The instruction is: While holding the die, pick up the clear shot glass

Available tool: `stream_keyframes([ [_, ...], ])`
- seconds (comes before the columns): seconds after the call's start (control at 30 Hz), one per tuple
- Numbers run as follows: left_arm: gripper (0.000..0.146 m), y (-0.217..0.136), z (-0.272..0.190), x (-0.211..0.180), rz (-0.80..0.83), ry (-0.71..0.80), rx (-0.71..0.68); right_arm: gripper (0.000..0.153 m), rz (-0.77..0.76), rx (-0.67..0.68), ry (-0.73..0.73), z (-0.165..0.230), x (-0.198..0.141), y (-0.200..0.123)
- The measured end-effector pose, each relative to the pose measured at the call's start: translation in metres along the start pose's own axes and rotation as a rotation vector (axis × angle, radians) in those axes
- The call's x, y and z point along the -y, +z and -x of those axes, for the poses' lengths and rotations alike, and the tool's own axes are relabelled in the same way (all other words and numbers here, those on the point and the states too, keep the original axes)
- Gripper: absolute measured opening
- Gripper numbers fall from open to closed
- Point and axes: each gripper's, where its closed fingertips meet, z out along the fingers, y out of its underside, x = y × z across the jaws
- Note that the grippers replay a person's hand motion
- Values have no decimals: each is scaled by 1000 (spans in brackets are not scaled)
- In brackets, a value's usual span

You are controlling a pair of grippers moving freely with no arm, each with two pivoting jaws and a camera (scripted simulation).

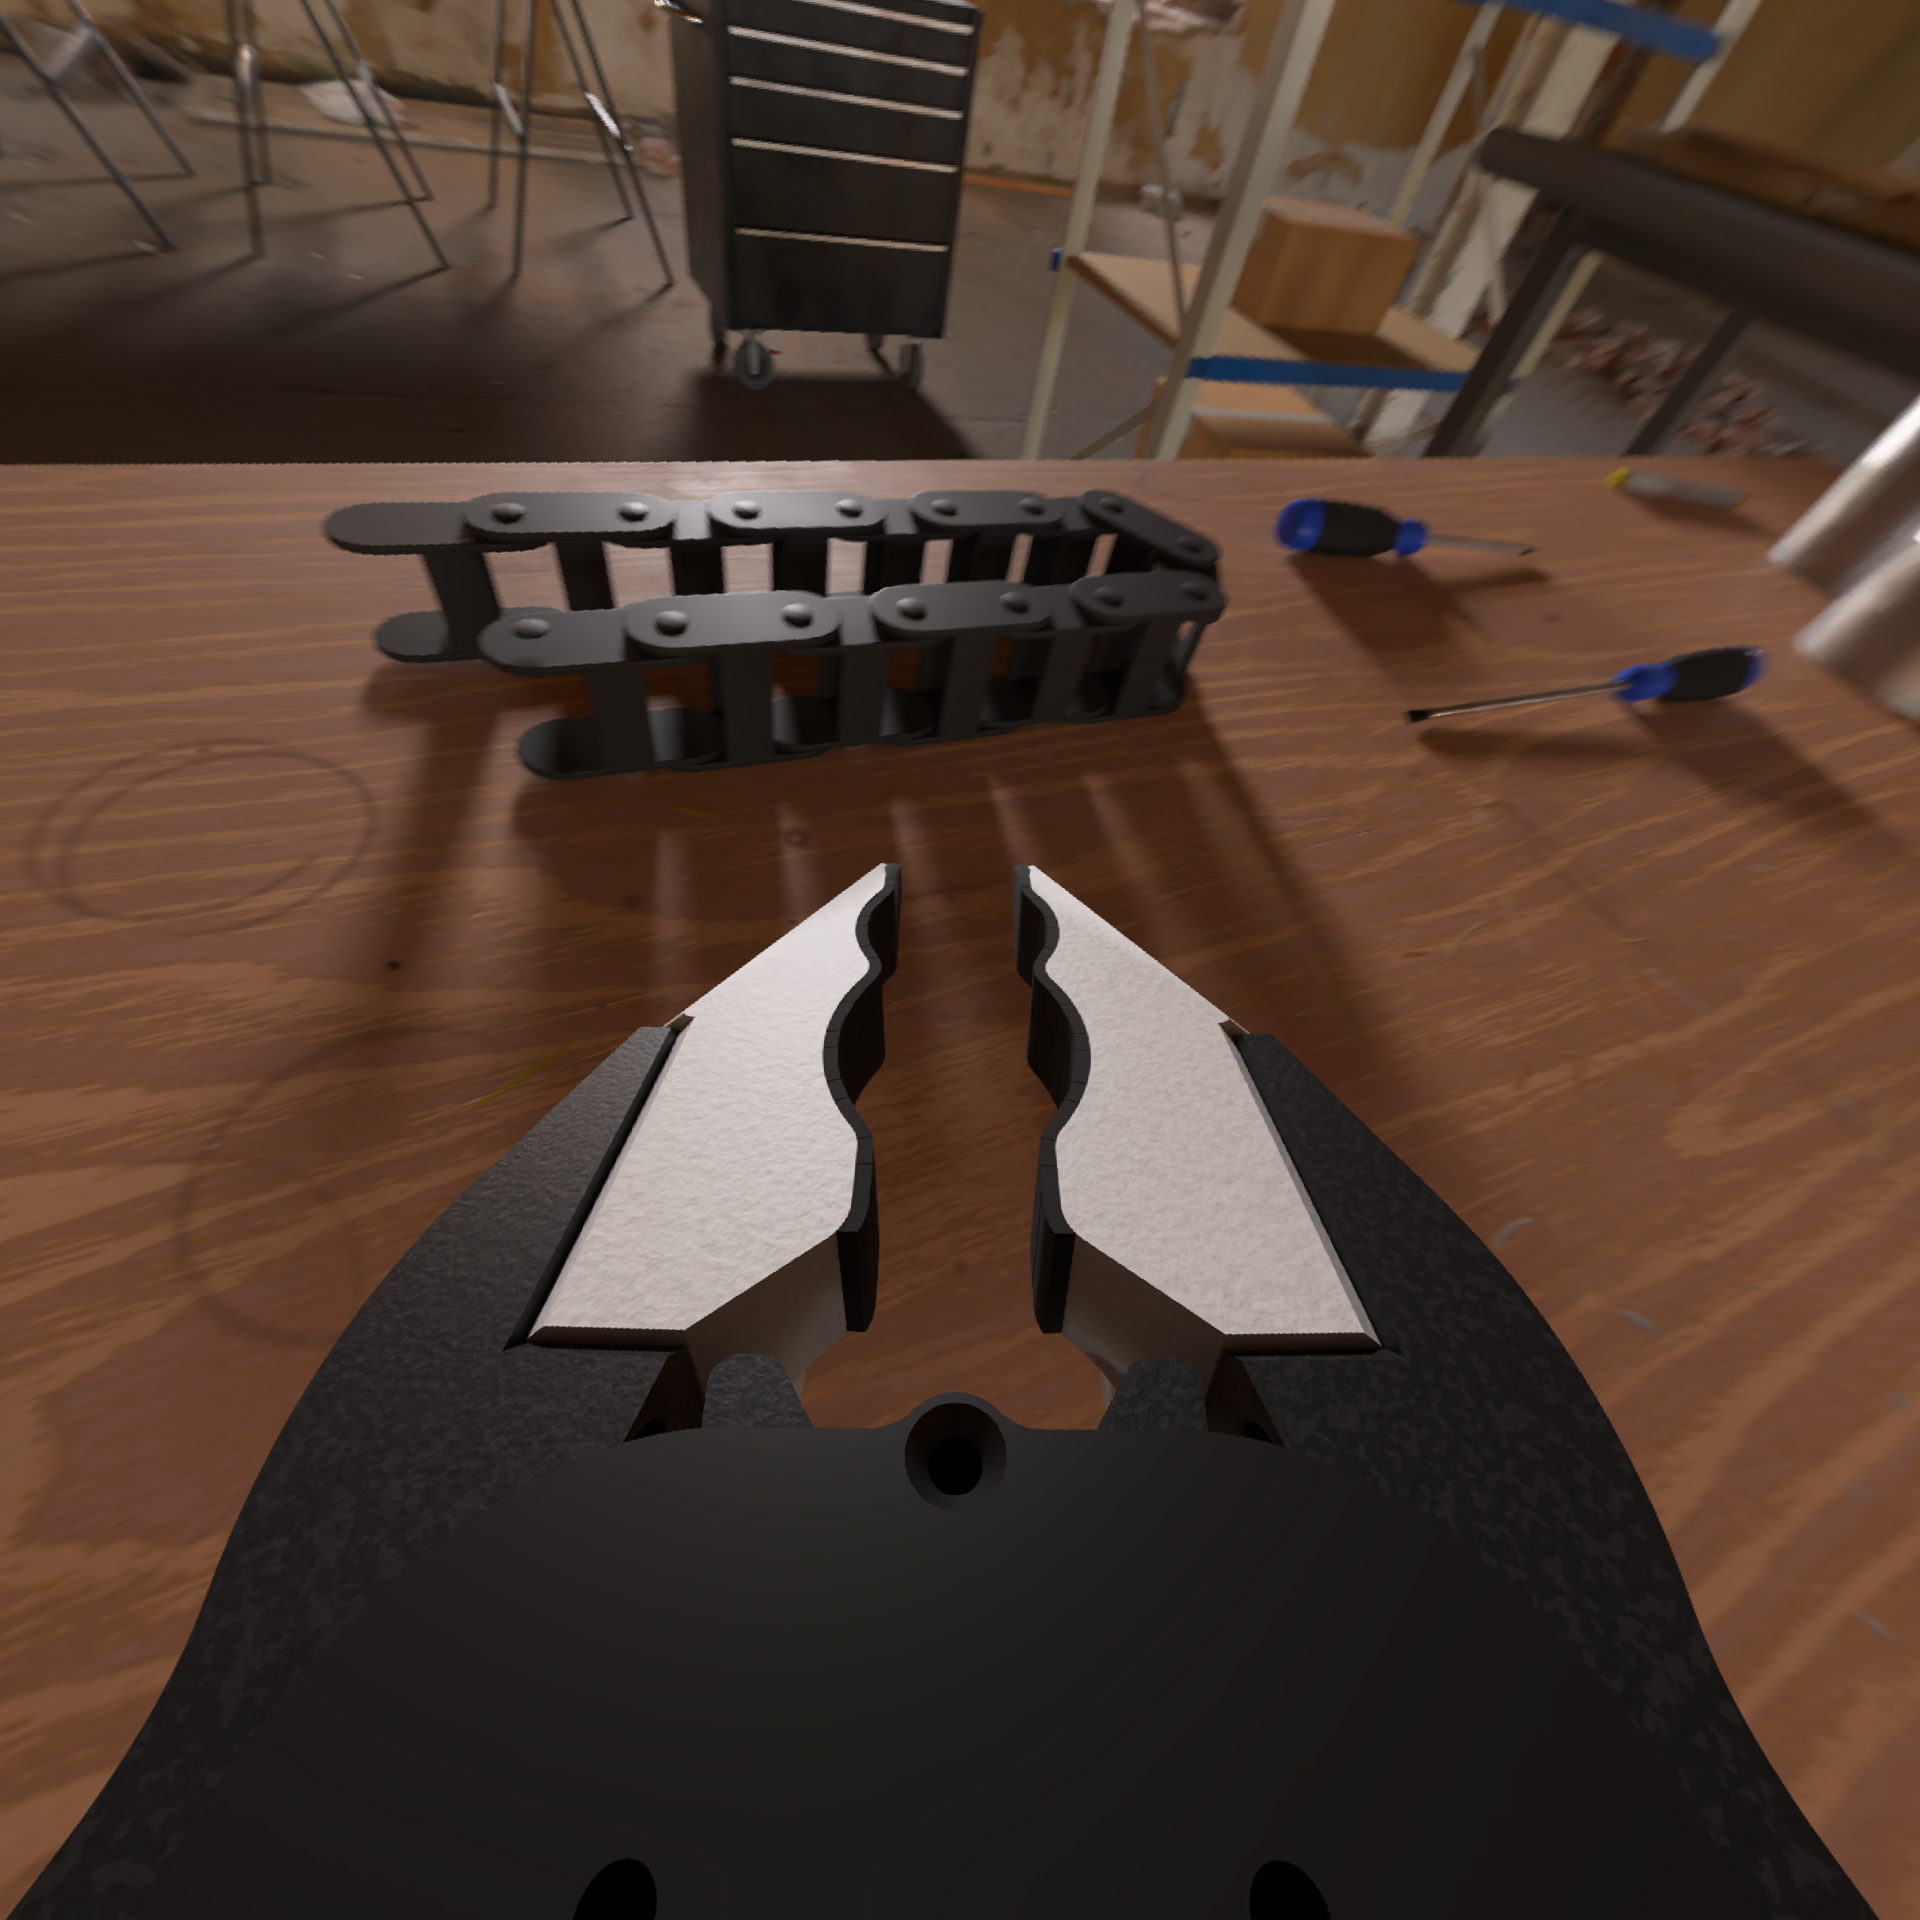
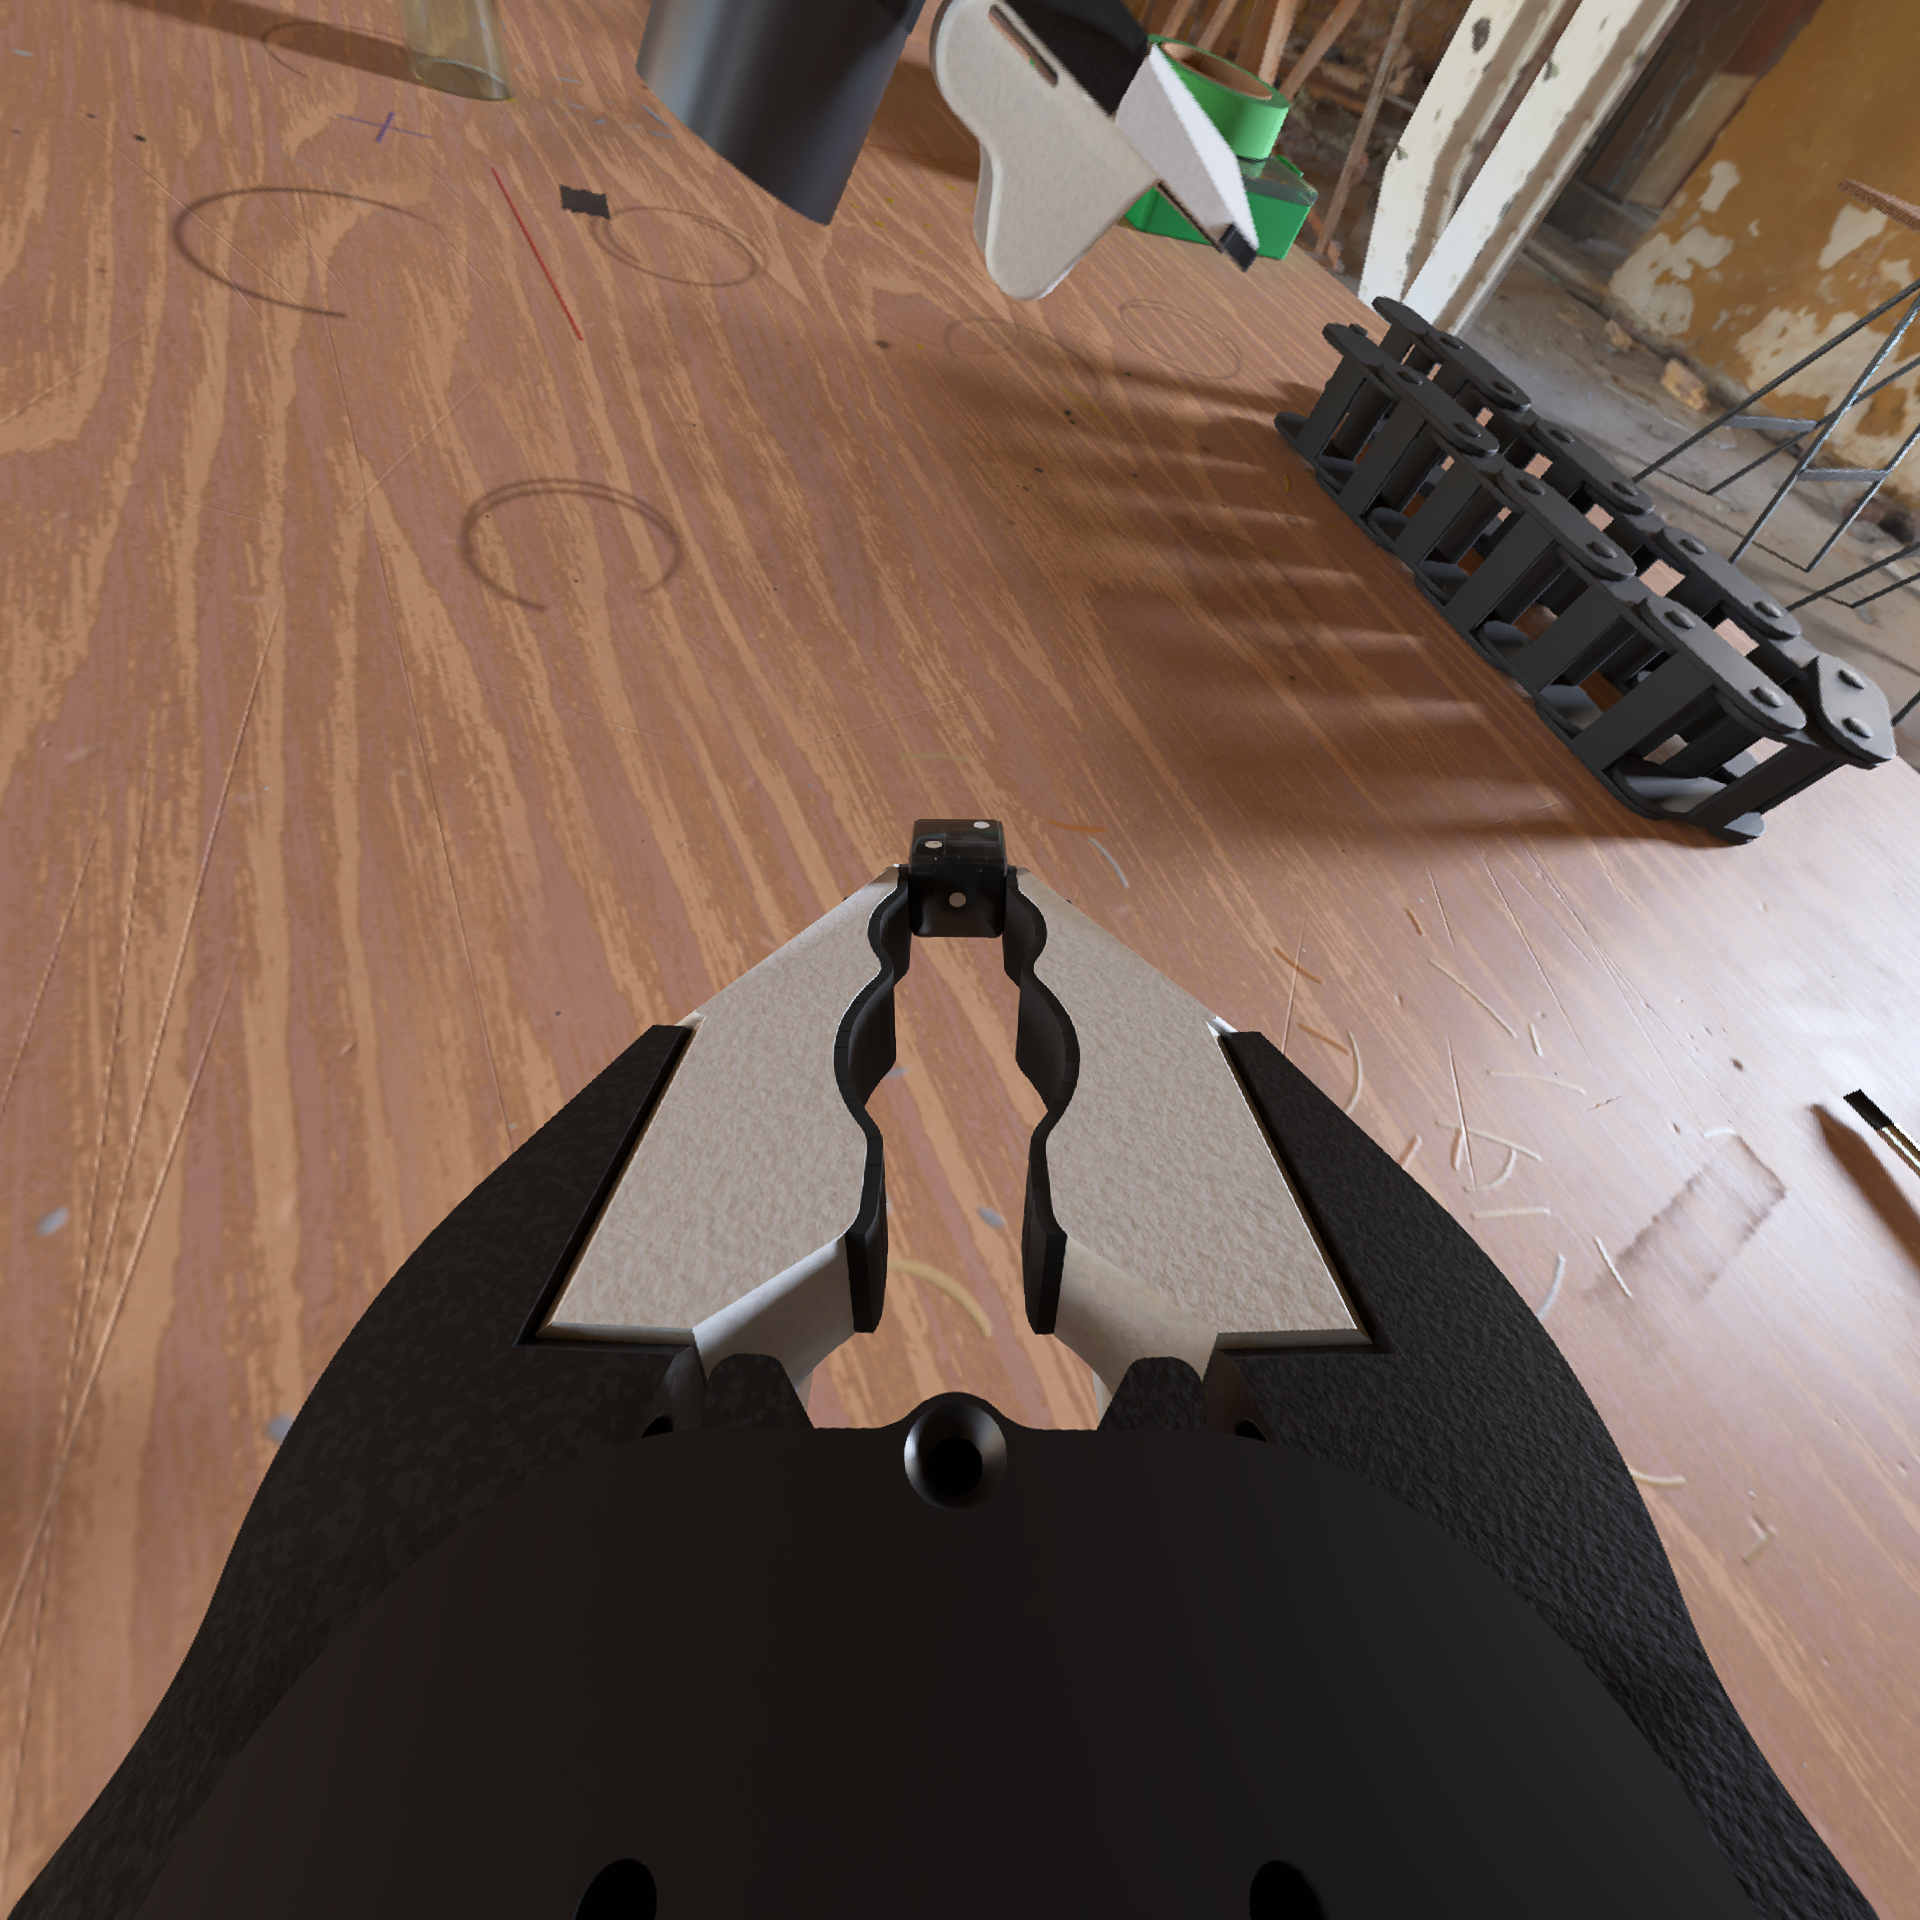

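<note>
My right gripper (image 2: 958,899) is shut on a small black die (image 2: 956,850) with white pips, pinched at its fingertips a little above the wooden table (image 2: 520,831). The clear shot glass (image 2: 457,52) stands on the table far ahead and to the left, cut off by the top edge of the right wrist view. My left gripper (image 1: 958,883) is open and empty, low over the table. It also shows in the right wrist view (image 2: 1231,234), hovering at the top. The shot glass is not in the left wrist view.
A black plastic cable chain (image 1: 790,623) (image 2: 1579,571) lies near the table's far edge. Two blue-and-black screwdrivers (image 1: 1351,530) (image 1: 1673,675) lie to its right. Pale blurred cylinders (image 1: 1860,582) sit at the right edge. A green tape roll (image 2: 1236,104) lies beyond the left gripper.
</note>
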Motion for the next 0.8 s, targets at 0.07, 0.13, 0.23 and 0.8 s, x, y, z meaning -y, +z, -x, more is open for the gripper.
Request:
stream_keyframes([
  [0.07, 16, 0, 9, -5, 9, 42, 52, 16, 2, -6, 1, 0, 0, 0],
  [0.13, 16, -1, 9, -9, 13, 71, 53, 16, 2, -12, -10, 1, 1, 0],
  [0.23, 26, -6, 7, -7, 2, 98, 44, 16, 0, -20, -23, 1, 1, 0],
  [0.8, 52, -76, -9, 32, -153, 118, 59, 16, -38, -12, -62, -2, 20, 23],
])
